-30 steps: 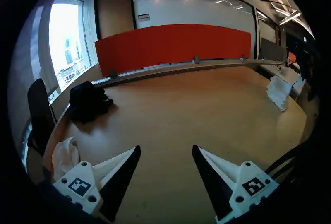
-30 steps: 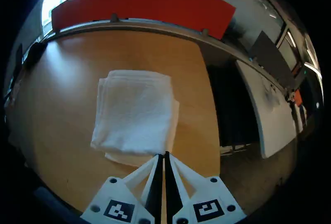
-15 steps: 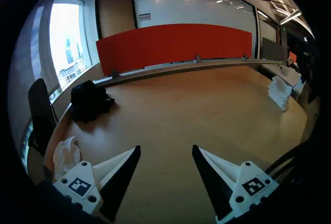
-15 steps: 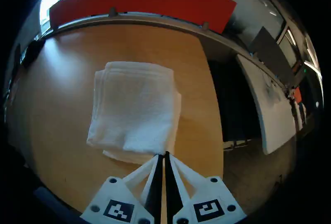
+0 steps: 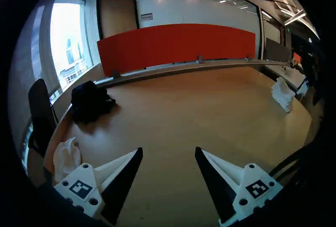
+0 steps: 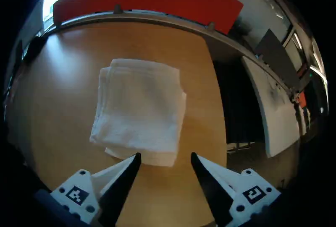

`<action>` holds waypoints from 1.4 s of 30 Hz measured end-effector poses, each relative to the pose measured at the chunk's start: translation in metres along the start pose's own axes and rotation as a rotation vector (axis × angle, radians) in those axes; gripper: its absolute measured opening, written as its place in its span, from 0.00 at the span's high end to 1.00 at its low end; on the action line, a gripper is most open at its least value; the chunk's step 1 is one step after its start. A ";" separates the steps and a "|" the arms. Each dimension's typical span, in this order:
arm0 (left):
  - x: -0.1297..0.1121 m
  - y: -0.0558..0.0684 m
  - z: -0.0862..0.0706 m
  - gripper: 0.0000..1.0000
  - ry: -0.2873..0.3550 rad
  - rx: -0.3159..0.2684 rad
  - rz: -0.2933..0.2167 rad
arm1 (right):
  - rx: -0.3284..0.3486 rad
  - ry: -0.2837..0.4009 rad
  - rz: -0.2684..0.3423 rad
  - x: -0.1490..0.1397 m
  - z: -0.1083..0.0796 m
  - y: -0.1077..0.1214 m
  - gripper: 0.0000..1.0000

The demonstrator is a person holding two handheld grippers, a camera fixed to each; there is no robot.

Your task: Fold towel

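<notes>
A white towel (image 6: 140, 111) lies folded into a thick square on the wooden table (image 6: 63, 101), near the table's right edge. My right gripper (image 6: 164, 160) is open just short of the towel's near edge, with nothing between its fingers. From the left gripper view the same towel (image 5: 283, 95) shows small at the far right of the table (image 5: 189, 109). My left gripper (image 5: 168, 153) stands open above bare wood, far from the towel.
A black bag (image 5: 89, 101) sits at the table's left side, with a crumpled white cloth (image 5: 65, 157) nearer the left corner. A dark chair (image 5: 40, 109) stands beside them. A red partition (image 5: 176, 44) runs along the table's far edge. Beyond the right edge the floor drops away (image 6: 235, 113).
My right gripper has opened and let go of the towel's near edge; the towel now lies flat on the table. The left gripper has barely moved.
</notes>
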State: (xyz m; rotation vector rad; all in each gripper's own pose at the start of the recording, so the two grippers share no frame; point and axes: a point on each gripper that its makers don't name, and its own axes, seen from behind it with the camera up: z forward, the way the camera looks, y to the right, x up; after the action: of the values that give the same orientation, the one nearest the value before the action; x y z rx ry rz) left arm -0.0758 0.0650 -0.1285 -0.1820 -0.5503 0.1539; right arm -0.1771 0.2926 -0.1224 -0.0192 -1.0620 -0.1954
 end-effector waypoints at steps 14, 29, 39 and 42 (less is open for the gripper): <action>-0.001 -0.001 -0.003 0.08 0.001 0.007 -0.004 | 0.040 0.048 0.017 0.023 0.000 -0.012 0.06; -0.002 -0.006 -0.008 0.08 -0.002 0.028 -0.013 | 0.076 0.112 0.007 0.076 0.011 -0.026 0.06; -0.003 -0.013 -0.009 0.08 -0.006 0.050 -0.019 | 0.088 0.141 0.002 0.109 0.021 -0.030 0.06; -0.005 -0.015 -0.010 0.08 -0.008 0.056 -0.022 | 0.094 0.150 0.005 0.119 0.023 -0.031 0.06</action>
State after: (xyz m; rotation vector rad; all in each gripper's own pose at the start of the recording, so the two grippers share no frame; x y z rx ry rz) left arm -0.0730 0.0484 -0.1360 -0.1208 -0.5551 0.1486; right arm -0.1465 0.2467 -0.0104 0.0763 -0.9207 -0.1398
